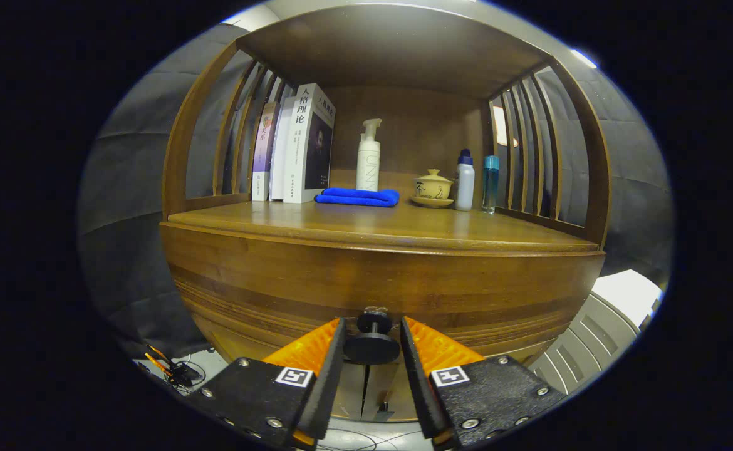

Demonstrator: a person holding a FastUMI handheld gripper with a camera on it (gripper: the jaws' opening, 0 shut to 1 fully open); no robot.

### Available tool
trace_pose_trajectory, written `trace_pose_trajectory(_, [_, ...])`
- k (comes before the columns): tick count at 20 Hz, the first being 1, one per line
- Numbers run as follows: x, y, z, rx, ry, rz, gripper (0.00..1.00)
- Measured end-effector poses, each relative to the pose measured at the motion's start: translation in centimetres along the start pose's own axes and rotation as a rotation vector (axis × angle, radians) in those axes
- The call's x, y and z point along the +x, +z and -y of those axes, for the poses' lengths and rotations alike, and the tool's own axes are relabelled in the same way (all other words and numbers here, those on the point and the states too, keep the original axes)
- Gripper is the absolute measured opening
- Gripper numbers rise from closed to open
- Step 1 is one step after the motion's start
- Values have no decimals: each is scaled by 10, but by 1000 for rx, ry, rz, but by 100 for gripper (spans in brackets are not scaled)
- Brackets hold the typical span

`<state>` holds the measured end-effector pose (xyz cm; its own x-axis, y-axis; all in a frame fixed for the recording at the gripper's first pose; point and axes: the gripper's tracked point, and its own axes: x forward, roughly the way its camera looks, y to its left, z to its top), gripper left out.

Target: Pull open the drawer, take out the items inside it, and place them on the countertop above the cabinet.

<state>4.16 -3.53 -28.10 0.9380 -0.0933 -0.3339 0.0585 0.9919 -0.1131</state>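
Item: gripper (371,341); fingers set to either side of the drawer knob (371,346), a sliver of gap showing each side, so not yet clamped (whether a pad touches cannot be told); placed so as to close on the knob and pull.
Item: drawer (379,285); front flush with the cabinet, shut; contents hidden.
Item: tabletop (398,227); front strip bare, likely room for the items; at the back stand books (294,147), blue cloth (358,196), pump bottle (368,156), lidded teacup (433,186), two bottles (476,178).
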Motion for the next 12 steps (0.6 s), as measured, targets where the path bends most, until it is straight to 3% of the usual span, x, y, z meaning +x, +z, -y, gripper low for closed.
trace_pose_trajectory(1, [2,0,1,1,-5,3,51])
trace_pose_trajectory(7, [0,0,1,65,2,30,44])
trace_pose_trajectory(12, [1,-2,1,47,-6,39,30])
